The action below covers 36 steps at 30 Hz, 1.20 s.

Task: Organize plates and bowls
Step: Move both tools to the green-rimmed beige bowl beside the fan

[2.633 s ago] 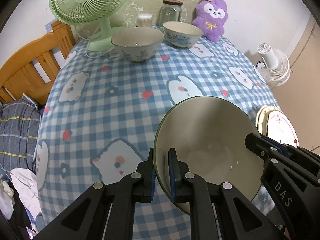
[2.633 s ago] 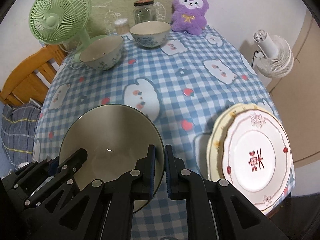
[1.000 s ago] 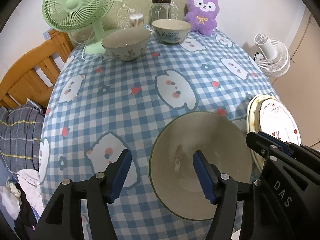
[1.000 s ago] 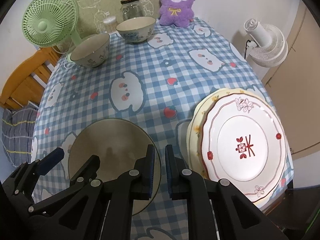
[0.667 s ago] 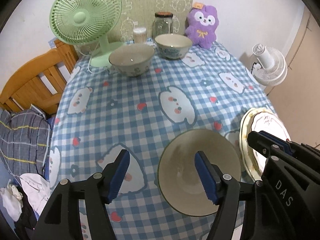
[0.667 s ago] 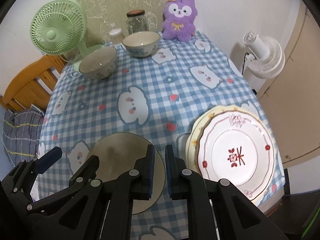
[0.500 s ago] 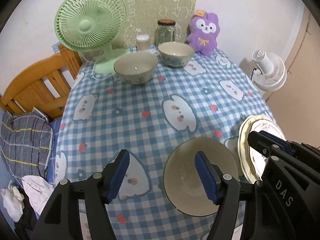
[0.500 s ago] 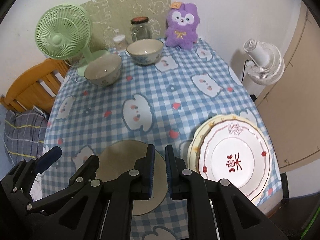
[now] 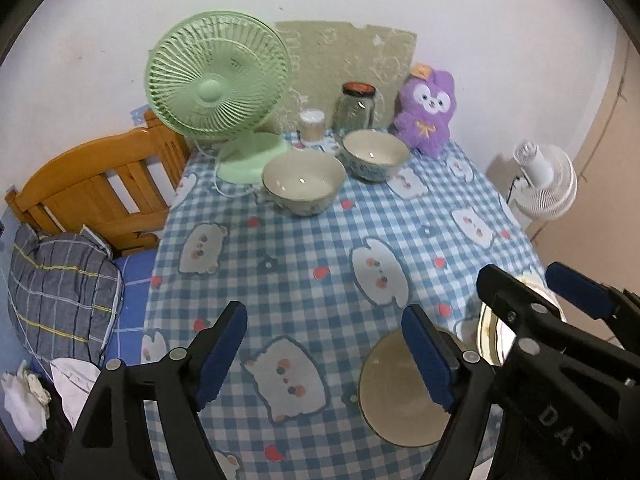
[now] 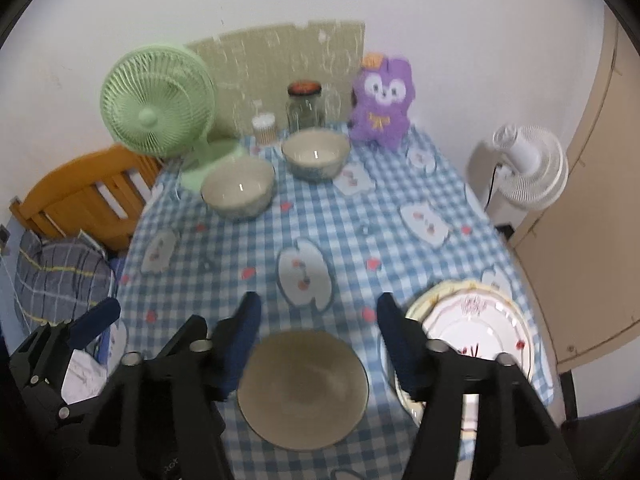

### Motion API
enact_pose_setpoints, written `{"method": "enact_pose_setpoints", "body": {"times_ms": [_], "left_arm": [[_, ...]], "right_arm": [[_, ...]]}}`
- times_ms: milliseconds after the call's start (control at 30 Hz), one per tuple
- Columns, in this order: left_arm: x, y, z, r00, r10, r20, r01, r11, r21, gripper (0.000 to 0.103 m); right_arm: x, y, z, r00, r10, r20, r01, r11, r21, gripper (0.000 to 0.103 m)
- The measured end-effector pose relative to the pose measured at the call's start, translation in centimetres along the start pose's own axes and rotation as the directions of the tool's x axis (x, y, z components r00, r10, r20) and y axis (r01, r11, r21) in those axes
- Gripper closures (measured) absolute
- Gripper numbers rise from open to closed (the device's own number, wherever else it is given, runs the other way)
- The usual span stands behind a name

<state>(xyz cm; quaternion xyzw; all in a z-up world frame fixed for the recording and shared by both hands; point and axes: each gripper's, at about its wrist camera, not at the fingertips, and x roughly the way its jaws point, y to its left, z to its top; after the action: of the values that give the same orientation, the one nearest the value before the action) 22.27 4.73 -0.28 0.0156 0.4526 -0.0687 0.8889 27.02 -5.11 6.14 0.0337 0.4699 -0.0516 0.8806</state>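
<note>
Both tongs are now hanging higher above the table [image 10: 400, 184] than a second ago. The right gripper [image 10: 316, 332], clamped on the green-rimmed bowl [image 10: 302, 388] before, is spreading its jaws, nothing between them. The left gripper [image 9: 324, 344] is widening too, empty. The bowl is sitting released at lower centre, beside the stacked plates [image 10: 476, 332]. Two patterned bowls [image 10: 238, 189] are staying at upper centre.

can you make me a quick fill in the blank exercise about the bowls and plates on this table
1. Counting every bowl on the tablecloth, there are ____.
2. The green-rimmed bowl sits beside the stacked ____.
3. The two patterned bowls stand near the green ____.
4. Between the right gripper fingers there is ____.

Missing words: three; plates; fan; nothing
</note>
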Motion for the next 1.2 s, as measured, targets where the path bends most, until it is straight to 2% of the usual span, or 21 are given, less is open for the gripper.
{"method": "enact_pose_setpoints", "body": {"times_ms": [167,233,333,500,767,1200], "left_arm": [[-1.0,0.8,1.6,0.999,0.004,0.046,-0.004,1.0,-0.012,0.019],[-1.4,1.3,2.4,0.998,0.001,0.069,0.001,1.0,-0.022,0.015],[-1.8,1.7,3.3,0.995,0.005,0.099,-0.002,1.0,-0.027,0.011],[-1.9,2.6,5.2,0.99,0.034,0.139,-0.03,0.999,-0.031,0.009],[-0.6,3.5,7.7,0.985,0.043,0.167,-0.04,0.999,-0.02,0.006],[4.7,4.0,11.8,0.988,0.059,0.144,-0.056,0.998,-0.029,0.005]], "right_arm": [[-0.7,1.0,2.0,1.0,0.009,0.029,-0.008,1.0,-0.023,0.033],[-0.8,1.4,2.8,0.999,0.017,0.045,-0.016,1.0,-0.025,0.025],[-1.0,2.0,4.0,0.997,0.019,0.075,-0.016,0.999,-0.039,0.02],[-0.7,2.6,5.9,0.994,0.018,0.107,-0.013,0.999,-0.046,0.013],[0.8,3.5,8.5,0.99,0.022,0.139,-0.013,0.998,-0.066,0.011],[6.4,3.9,12.6,0.991,0.053,0.12,-0.043,0.996,-0.081,0.011]]}}
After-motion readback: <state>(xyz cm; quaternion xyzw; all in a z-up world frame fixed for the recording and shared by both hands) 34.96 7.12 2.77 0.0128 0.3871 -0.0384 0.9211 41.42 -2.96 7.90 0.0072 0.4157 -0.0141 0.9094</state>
